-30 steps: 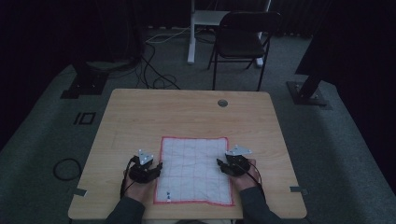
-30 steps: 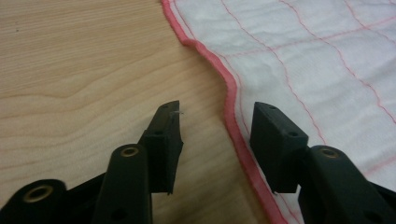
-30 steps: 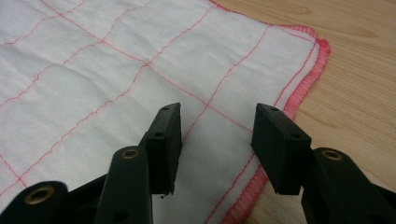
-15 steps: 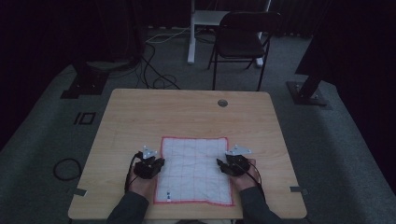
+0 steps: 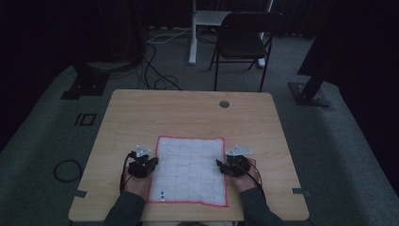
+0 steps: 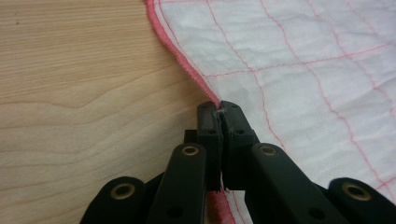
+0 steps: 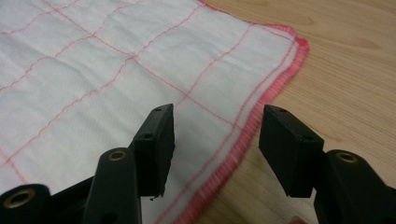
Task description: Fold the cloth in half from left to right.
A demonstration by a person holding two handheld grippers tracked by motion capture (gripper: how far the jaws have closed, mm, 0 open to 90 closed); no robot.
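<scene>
White cloth [image 5: 190, 169] lies flat on the near half of the wooden table [image 5: 188, 113], between the 2 grippers. Left gripper [image 6: 219, 112] has its jaws pressed together on the cloth's red hem, pinching the left edge. Right gripper [image 7: 215, 140] is spread wide, 1 jaw over the fabric, the other over bare wood, straddling the right hem without gripping it.

Risks, as a judgement: left pinch looks shallow, only the hem at the tips, so a lift or pull could slip it free. If the right gripper closes too high, it takes nothing or just stray thread; the hem must sit between the jaws 1st. With 1 side held and the other loose, any pull from the left would drag and skew the cloth, bunching it.

Materials: cloth is thin, soft woven cotton-like fabric, rectangular, lightly wrinkled, with a thin red grid and a stitched red border; small dark mark near the front-left corner. Table is pale wood-grain laminate, smooth, with a round cable hole [image 5: 224, 103] at the far edge. Jaws are matte black plastic, blocky flat pads.
</scene>
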